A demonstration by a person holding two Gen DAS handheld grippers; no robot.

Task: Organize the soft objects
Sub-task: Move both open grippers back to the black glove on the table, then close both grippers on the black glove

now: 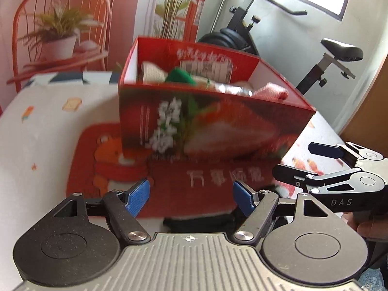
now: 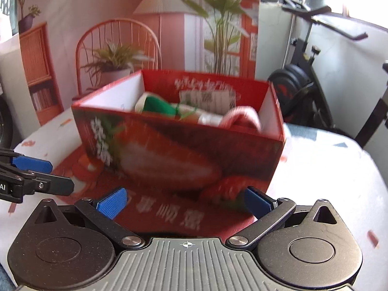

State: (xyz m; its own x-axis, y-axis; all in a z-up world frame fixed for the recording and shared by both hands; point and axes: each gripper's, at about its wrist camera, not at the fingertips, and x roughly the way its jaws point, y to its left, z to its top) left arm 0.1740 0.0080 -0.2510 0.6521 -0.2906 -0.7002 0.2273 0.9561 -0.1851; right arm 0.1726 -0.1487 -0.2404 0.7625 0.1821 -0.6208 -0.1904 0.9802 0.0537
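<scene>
Item: red cardboard box [image 1: 213, 121], strawberry print, open-topped, standing on a red bear-print mat [image 1: 101, 160] at 12 o'clock from both grippers. Contents: soft goods, rolled or bunched, seemingly socks or small cloths: one green [image 1: 180, 75], one cream [image 1: 152, 71], one pink-and-white striped [image 2: 243, 116], lying against the right wall; exact count cannot be told through blur. Handling, by judgement: light, limp, compressible, not fragile, not slippery; best pinched across a bunched fold from above, clear of the box rim. The box itself looks thin-walled and likely to slide if nudged. Left gripper [image 1: 191, 197]: jaws apart, nothing between the blue pads. Right gripper [image 2: 184, 202]: jaws spread wide, empty; seen from the left wrist it sits at 3 o'clock, near the mat's edge. Surface: pale printed tablecloth [image 1: 41, 131], small motifs. Room: printed backdrop [image 2: 116, 12] with chair and plants at 12 o'clock; exercise bike [image 1: 322, 55] at 2 o'clock under a bright window.
</scene>
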